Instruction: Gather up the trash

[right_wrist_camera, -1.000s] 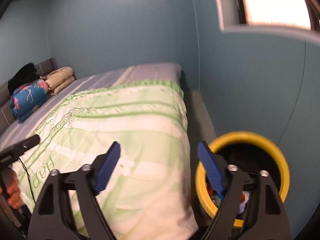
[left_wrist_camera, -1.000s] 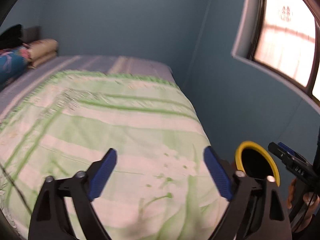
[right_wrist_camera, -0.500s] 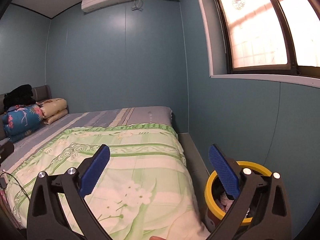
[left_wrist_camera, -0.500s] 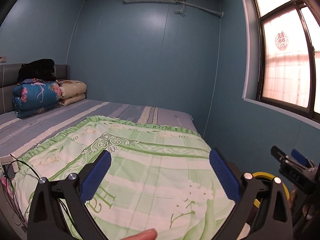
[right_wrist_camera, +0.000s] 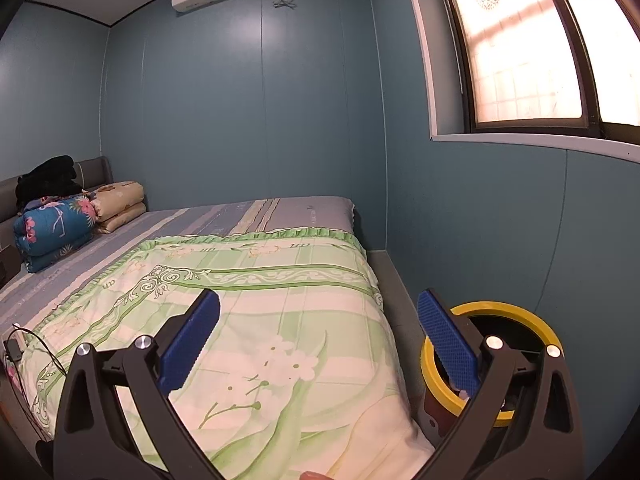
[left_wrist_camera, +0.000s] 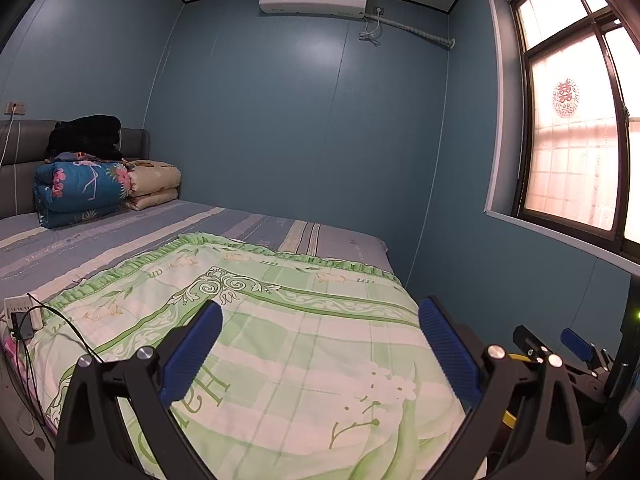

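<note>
Yellow-rimmed bin [right_wrist_camera: 486, 360] wedged between bed [right_wrist_camera: 280, 340] and wall [right_wrist_camera: 560, 240]

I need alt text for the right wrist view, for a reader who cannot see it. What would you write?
The open right gripper, holding nothing, points over a bed with a green floral quilt. A yellow-rimmed trash bin stands on the floor between the bed and the blue wall, partly behind the right finger. Folded blankets lie at the headboard; a bright window is upper right.

Both wrist views face along the bed [left_wrist_camera: 304, 360] toward the far wall [right_wrist_camera: 260, 120], sharing both, the right one nearer the window [right_wrist_camera: 520, 48]
</note>
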Tool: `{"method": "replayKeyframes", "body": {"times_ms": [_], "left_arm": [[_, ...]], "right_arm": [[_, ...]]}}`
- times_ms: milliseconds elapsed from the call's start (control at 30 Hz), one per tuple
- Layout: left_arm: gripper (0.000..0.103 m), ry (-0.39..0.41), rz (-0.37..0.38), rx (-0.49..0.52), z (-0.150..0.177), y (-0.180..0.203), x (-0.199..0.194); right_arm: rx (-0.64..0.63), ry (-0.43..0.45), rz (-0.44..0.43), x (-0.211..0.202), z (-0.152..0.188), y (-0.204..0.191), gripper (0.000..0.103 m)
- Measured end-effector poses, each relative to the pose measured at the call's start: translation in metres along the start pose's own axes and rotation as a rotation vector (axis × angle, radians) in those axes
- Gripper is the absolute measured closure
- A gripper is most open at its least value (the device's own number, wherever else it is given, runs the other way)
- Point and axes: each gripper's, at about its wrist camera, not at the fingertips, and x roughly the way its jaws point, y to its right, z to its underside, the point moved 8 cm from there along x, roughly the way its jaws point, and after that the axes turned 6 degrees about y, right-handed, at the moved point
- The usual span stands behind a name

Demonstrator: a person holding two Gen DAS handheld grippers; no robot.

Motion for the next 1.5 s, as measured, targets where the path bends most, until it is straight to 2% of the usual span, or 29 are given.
{"method": "replayKeyframes", "body": {"times_ms": [1500], "left_arm": [[0.008, -0.043, 0.03, -0.003, 0.01, 0.0, 0.012]], "right_arm": [[0.006, -0.044, -0.012, 0.017, 0.013, 0.003, 0.008]]}}
